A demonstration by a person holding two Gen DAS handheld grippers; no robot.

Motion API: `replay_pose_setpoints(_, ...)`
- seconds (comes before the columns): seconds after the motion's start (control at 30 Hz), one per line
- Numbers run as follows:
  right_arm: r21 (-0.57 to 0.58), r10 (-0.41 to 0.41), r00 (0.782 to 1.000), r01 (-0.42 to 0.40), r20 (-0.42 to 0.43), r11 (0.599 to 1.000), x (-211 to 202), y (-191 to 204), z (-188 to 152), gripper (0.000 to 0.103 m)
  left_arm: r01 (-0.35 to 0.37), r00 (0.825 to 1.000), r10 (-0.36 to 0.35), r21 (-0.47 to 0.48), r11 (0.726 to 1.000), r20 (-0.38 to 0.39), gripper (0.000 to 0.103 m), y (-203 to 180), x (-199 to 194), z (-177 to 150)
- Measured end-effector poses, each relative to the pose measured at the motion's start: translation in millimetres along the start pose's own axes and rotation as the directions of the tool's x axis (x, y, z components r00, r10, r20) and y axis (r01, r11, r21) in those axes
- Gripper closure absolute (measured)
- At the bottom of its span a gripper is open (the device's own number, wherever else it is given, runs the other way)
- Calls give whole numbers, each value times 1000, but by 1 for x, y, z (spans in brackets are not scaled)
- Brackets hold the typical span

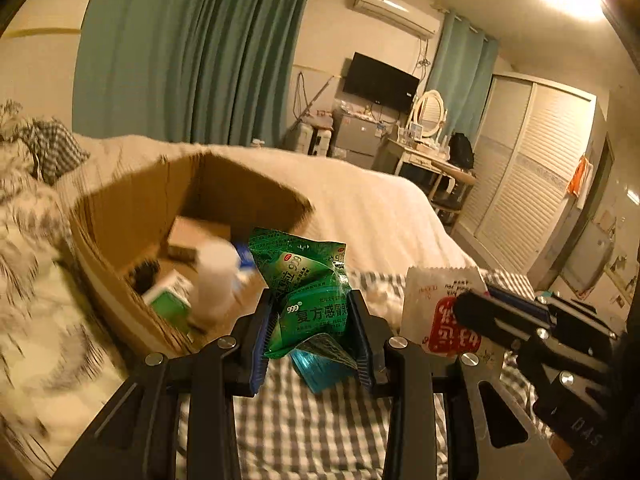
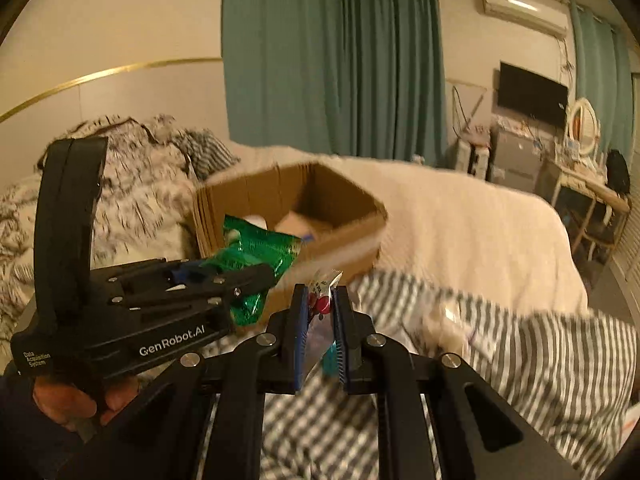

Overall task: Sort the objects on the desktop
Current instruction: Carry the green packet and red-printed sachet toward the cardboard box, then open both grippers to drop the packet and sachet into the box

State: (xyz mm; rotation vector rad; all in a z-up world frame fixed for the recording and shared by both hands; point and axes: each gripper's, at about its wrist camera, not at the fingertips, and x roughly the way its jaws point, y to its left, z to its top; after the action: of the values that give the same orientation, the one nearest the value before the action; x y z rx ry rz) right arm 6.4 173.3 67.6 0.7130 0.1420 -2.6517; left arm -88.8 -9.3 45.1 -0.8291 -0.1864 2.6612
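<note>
Ahead, cardboard box [image 1: 132, 216] on striped bedding [image 2: 540, 344], teal curtains [image 1: 192, 48] behind.

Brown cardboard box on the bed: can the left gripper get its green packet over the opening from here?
Probably yes. The left gripper, shut on the crumpled green medicine packet, sits just short of the open-topped brown cardboard box, with nothing between them. The right gripper is off to the side.

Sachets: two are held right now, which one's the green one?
The green sachet, crumpled and marked 999, is clamped in the left gripper. The right gripper holds the other, a white sachet with a red label.
</note>
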Motion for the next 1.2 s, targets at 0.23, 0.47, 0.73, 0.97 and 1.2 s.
replay_pose_setpoints(0.23, 0, 60, 998, -60, 28, 998, 43, 2, 42, 91, -51, 998, 52, 49, 997, -23, 67, 31, 26, 24)
replay_pose_setpoints(0.47, 50, 103, 994, -102, -21, 994, 124, -4, 54, 91, -107, 994, 108, 48, 993, -9, 67, 75, 65, 37)
replay_pose_setpoints(0.73, 115, 111, 993, -106, -39, 988, 196, -7, 77, 65, -249, 966, 248, -11, 968, -77, 58, 126, 101, 56)
replay_pose_setpoints(0.97, 132, 61, 998, -62, 16, 989, 159, -11, 76, 40, -227, 973, 228, -48, 973, 33, 0, 119, 64, 50)
replay_pose_setpoints(1.2, 128, -41, 999, 44, -29, 991, 80, -41, 45, 40, -279, 958, 275, 39, 960, 77, 0, 73, 18, 29)
